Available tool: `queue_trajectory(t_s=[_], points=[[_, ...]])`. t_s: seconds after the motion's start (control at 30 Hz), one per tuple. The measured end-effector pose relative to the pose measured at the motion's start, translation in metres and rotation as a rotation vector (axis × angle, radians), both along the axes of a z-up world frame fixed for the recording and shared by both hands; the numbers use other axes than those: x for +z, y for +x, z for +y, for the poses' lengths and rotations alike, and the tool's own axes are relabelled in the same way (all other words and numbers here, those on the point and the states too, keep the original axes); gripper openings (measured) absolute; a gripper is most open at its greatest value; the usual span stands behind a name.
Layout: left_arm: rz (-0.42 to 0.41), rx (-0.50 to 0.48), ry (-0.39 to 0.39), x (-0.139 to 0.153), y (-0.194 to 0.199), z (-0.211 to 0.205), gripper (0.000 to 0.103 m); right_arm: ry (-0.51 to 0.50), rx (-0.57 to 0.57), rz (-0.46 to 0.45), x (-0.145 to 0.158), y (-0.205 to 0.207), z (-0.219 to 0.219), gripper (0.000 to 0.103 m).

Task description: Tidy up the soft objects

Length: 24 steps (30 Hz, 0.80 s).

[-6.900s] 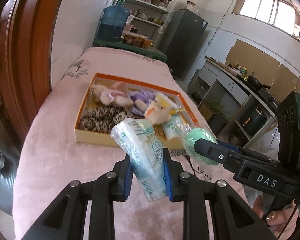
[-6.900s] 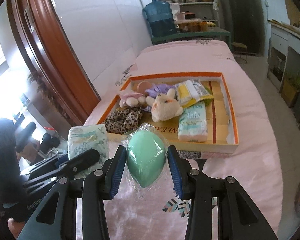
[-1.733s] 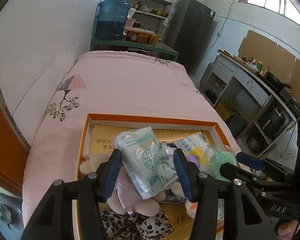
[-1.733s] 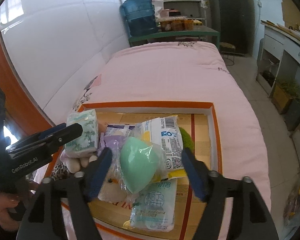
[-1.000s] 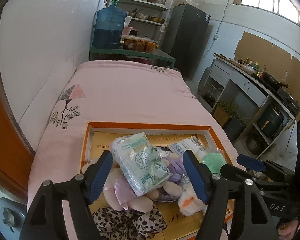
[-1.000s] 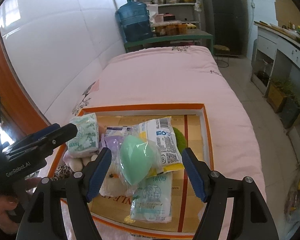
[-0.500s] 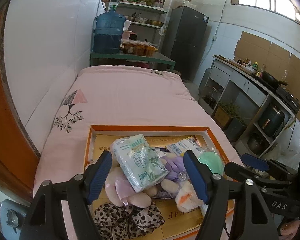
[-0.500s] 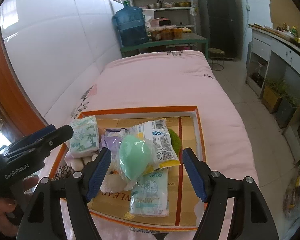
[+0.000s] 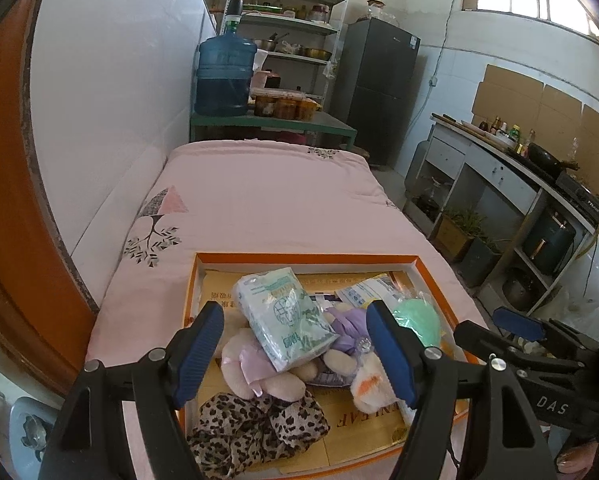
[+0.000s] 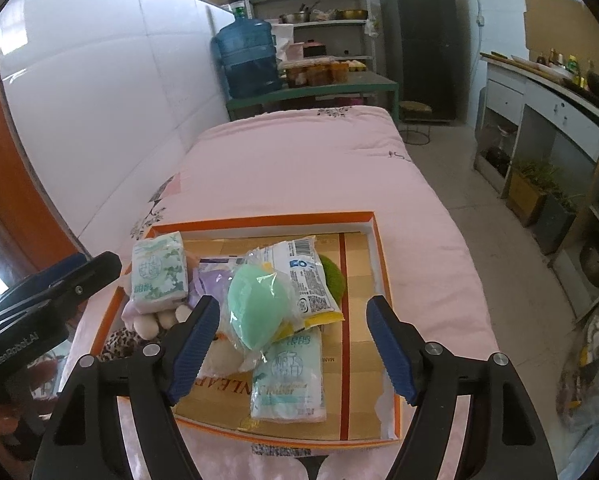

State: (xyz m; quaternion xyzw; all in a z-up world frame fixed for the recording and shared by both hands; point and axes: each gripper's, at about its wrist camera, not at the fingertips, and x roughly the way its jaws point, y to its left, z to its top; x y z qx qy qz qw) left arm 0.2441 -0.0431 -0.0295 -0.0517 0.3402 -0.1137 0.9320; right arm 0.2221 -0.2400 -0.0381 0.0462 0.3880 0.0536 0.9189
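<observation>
The orange-rimmed tray sat on the pink bed and served as the gathering place for the soft things, which is presumably why everything was heaped inside it rather than spread over the quilt. The green-printed tissue pack lay tilted on top of the plush toys at the tray's left side, propped up by them rather than flat on the cardboard floor. The mint green sponge, in its clear wrapper, rested on the white-and-yellow packet and another tissue pack, nearer the middle. A leopard-print scrunchie filled the near left corner. A dark green item peeked from behind the packet; what it was could not be made out.

Both tools hung above the near edge of the tray, side by side and pointing along the bed. The left tongs stood wide apart with nothing between the blue pads, the tissue pack lying free beneath them. The right tongs were likewise spread wide and empty, the sponge below and apart from either pad. That pose suggested both items were judged settled, with the right part of the tray bare for any further sorting.
</observation>
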Motion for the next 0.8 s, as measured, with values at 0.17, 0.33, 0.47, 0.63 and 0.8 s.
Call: queue_trajectory(t_s=[0.17, 0.33, 0.47, 0.63, 0.8], points=[[-0.003, -0.003, -0.005, 0.002, -0.006, 0.002, 0.073, 0.000, -0.001, 0.001, 0.002, -0.008, 0.002, 0.077], [-0.011, -0.005, -0.003, 0.007, -0.016, 0.003, 0.073, -0.006, -0.010, -0.004, 0.007, -0.021, 0.004, 0.077], [-0.012, -0.011, 0.007, 0.012, -0.025, 0.001, 0.073, 0.000, -0.009, -0.009, 0.013, -0.033, 0.005, 0.077], [-0.023, -0.009, 0.001, 0.018, -0.042, 0.002, 0.073, -0.008, -0.014, -0.019, 0.018, -0.049, 0.008, 0.077], [-0.018, -0.002, 0.002, 0.022, -0.056, 0.001, 0.073, -0.026, -0.012, -0.019, 0.024, -0.063, 0.013, 0.077]])
